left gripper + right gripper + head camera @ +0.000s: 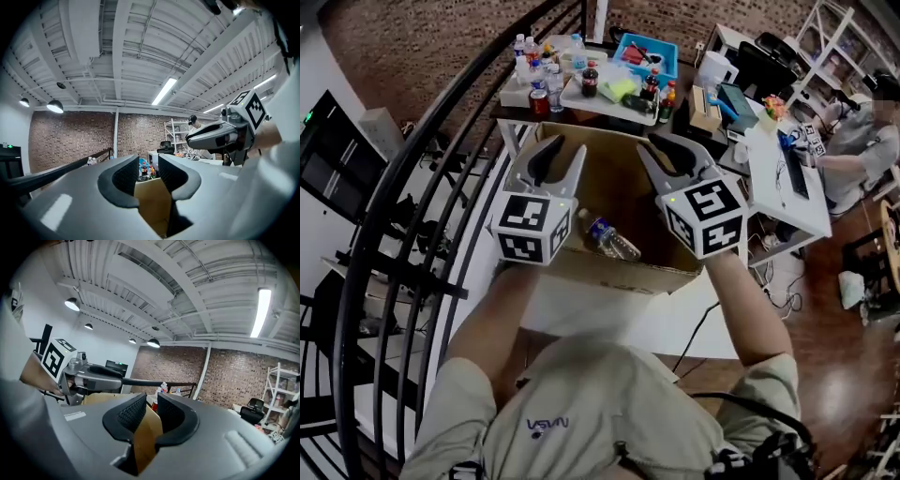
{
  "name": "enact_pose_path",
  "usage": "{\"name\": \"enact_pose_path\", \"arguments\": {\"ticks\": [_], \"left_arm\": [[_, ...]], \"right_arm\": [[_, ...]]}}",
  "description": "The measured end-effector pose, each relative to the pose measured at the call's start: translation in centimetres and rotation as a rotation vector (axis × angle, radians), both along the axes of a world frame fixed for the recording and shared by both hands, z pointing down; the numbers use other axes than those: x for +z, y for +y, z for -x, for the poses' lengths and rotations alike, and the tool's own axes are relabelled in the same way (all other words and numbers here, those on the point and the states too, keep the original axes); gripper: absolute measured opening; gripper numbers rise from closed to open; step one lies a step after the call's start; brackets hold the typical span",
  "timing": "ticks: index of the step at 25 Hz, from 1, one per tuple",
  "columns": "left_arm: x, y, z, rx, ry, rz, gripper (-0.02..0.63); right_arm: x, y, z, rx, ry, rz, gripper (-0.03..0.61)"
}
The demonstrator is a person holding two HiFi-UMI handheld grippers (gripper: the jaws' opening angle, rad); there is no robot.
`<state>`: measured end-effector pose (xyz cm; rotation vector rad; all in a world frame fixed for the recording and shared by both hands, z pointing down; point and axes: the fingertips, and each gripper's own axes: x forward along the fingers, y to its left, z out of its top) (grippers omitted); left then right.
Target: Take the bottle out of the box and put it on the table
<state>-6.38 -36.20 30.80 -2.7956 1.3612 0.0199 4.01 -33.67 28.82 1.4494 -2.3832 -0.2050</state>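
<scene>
A clear plastic bottle (609, 236) with a blue label lies on its side on the bottom of the open cardboard box (619, 183). The box stands on a white table (581, 314). My left gripper (555, 150) (148, 171) is held level over the box's left wall, with a clear gap between its jaws and brown cardboard (152, 201) showing in the gap. My right gripper (675, 150) (151, 411) is over the right wall, its jaws narrowly apart with a strip of cardboard (145, 437) between them. Neither gripper touches the bottle.
Behind the box a table (581, 94) carries several drink bottles and a blue bin (647, 52). A black stair railing (412, 187) curves along the left. At the right a person (853, 141) sits at a white desk (787, 187).
</scene>
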Motion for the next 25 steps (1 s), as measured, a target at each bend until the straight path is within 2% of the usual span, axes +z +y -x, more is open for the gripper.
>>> {"name": "enact_pose_path", "arguments": {"ticks": [4,9,15,19,22,25], "left_arm": [[1.2,-2.2,0.0,-0.056,-0.017,0.014,0.100],[3.7,-4.4,0.1,-0.089,-0.083,0.056,0.100],[7.8,-6.1,0.7,-0.115,-0.156,0.128,0.100],[10.3,-6.9,0.7,-0.105,-0.188,0.191,0.100],[11.7,-7.1,0.7,-0.098,-0.176,0.258,0.100],[12.5,-7.2,0.3,-0.084,-0.192,0.287,0.100]], "right_arm": [[2.3,-2.4,0.8,-0.040,-0.011,0.090,0.080],[6.0,-5.1,0.6,-0.058,-0.004,0.182,0.128],[13.5,-7.2,1.5,-0.072,0.038,0.368,0.183],[18.5,-7.9,3.1,-0.124,0.113,0.492,0.226],[21.3,-8.4,3.8,-0.149,0.160,0.544,0.230],[24.6,-8.6,4.3,-0.161,0.231,0.609,0.231]]}}
